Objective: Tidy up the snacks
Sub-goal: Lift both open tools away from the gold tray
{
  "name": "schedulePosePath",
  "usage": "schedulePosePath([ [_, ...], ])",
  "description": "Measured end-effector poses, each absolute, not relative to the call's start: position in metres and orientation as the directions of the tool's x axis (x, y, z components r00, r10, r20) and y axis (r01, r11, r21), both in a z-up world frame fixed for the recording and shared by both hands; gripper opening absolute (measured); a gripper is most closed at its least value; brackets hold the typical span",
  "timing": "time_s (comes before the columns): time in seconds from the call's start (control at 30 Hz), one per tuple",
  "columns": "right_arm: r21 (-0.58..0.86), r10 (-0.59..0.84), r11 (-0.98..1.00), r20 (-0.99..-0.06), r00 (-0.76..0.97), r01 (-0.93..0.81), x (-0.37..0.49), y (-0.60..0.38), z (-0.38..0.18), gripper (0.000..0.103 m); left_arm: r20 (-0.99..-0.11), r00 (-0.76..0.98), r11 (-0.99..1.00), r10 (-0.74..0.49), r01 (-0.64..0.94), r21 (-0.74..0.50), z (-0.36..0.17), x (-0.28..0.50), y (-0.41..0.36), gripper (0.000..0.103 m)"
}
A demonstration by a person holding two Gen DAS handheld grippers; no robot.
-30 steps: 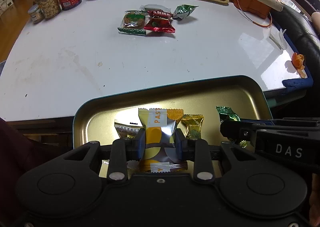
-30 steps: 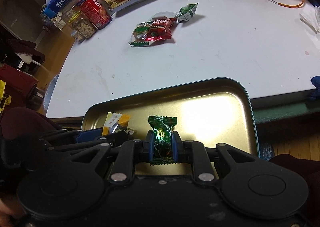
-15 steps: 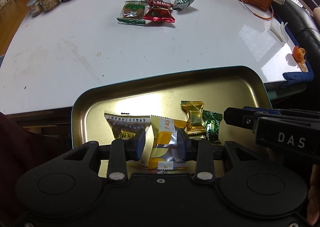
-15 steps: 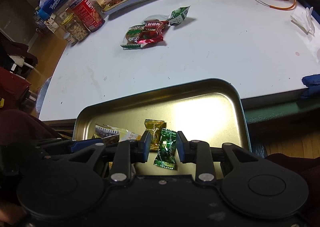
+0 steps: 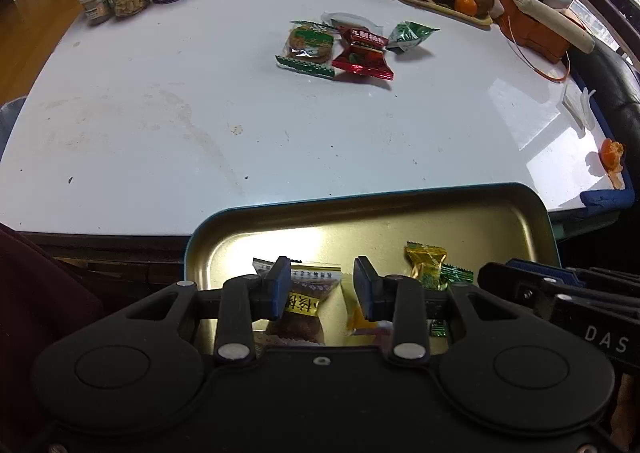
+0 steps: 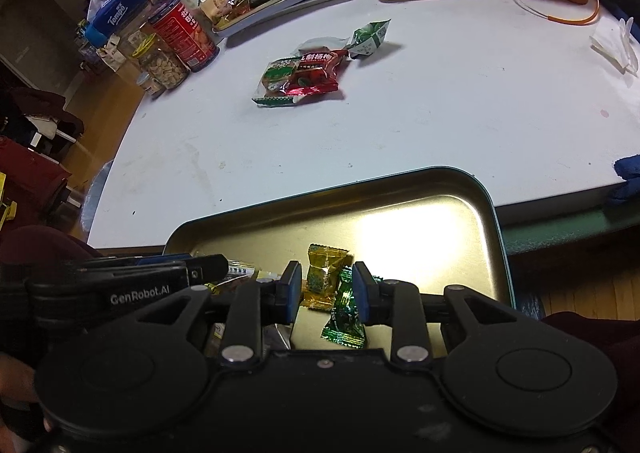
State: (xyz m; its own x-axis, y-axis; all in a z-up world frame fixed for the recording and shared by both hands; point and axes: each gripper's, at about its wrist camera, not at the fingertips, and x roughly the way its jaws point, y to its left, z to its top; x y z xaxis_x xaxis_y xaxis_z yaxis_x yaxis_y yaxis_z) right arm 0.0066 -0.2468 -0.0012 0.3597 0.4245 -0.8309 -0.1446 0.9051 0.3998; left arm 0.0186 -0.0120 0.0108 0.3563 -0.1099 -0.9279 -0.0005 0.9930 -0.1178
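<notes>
Over the gold tin tray (image 5: 460, 213) at the near table edge, both grippers hung with jaws parted and nothing clamped. The left gripper (image 5: 322, 287) had just been opening, and its blue pads stood clear above a brown sweet (image 5: 298, 311) in clear film and an orange-and-white wrapper (image 5: 360, 323). The right gripper (image 6: 326, 287) had likewise just opened a narrow way; the green candy (image 6: 344, 317) lay loose on the tray below its pads, touching a gold-wrapped candy (image 6: 322, 277).

Risk, as I judged it: the tray overhung the white table (image 5: 200, 113), so a knock from either gripper could tip it or slide it off. Crinkled foil wrappers were slick and light, and a twisted end might catch on a pad as it lifted, though the fisheye made the clearance hard to read. More snacks (image 5: 334, 49) waited in a small overlapping pile mid-table, well apart from the tray; grabbing one there could drag its neighbour along.
</notes>
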Motion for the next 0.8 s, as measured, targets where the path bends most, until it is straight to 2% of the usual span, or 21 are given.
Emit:
schedulePosePath([
  [0.8,0.394,0.415,0.91,-0.855,0.31,-0.131,0.082,-0.228,0.002,0.031,-0.922,0.381,0.993,-0.07,-0.062,-0.1,0.009,0.125,0.052,0.045],
])
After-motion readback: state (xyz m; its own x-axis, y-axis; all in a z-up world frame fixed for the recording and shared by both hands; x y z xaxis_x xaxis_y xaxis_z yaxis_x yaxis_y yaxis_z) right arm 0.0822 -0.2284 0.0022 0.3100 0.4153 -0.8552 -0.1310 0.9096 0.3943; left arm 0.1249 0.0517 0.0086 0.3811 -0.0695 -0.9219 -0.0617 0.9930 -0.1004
